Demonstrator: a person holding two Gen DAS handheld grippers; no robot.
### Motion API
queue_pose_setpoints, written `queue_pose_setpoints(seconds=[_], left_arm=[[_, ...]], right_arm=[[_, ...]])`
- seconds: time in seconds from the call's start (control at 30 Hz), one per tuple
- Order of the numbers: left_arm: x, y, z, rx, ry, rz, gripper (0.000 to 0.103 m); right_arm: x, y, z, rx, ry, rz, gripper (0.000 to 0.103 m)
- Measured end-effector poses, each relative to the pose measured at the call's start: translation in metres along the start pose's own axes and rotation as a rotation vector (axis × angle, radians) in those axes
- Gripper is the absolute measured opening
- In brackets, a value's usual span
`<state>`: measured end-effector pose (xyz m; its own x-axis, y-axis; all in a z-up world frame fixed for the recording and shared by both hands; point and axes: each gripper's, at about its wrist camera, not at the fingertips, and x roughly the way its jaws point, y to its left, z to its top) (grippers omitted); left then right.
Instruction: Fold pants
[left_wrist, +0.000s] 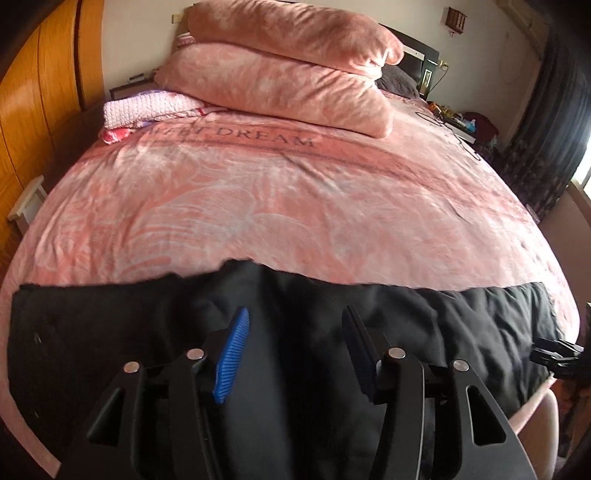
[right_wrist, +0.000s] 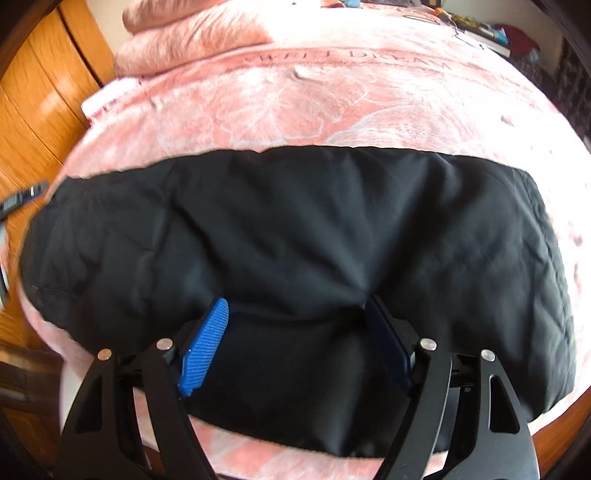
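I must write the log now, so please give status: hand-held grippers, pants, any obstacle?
Left hand-held gripper open, over the black pants. Right hand-held gripper open, tips on the cloth. Pants lie as a band across the pink bedcover. Nothing in the way.

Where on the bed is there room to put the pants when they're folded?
The widest bare patch is the pink blanket between the black pants and the "DREAM" lettering. Beyond that it gets crowded: stacked pink pillows and a folded knit cloth fill the head end. The pants cover the near edge.
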<state>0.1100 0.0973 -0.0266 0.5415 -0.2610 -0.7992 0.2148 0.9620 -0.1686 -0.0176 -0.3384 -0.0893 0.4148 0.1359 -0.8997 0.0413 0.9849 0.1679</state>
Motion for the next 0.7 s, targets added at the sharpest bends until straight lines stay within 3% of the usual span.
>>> queue_pose_setpoints(seconds=[0.2,0.37,0.5,0.7], left_arm=[[0.010,-0.092,-0.063,0.037,0.083,-0.081,0.055],[0.046,-0.121,-0.095,0.144,0.123,0.040,0.060],[0.042,-0.129,-0.092,0.138,0.127,0.079,0.061],[0.010,-0.155,-0.096,0.084,0.106,-0.031,0.061]], right_arm=[[-0.013,0.019,-0.003,-0.056,-0.041,0.000,0.077],[0.009,0.015,-0.009,-0.057,0.039,-0.047,0.077],[0.008,0.011,-0.011,-0.075,0.015,-0.032,0.074],[-0.048,-0.047,-0.024,0.110,-0.049,0.103,0.072]])
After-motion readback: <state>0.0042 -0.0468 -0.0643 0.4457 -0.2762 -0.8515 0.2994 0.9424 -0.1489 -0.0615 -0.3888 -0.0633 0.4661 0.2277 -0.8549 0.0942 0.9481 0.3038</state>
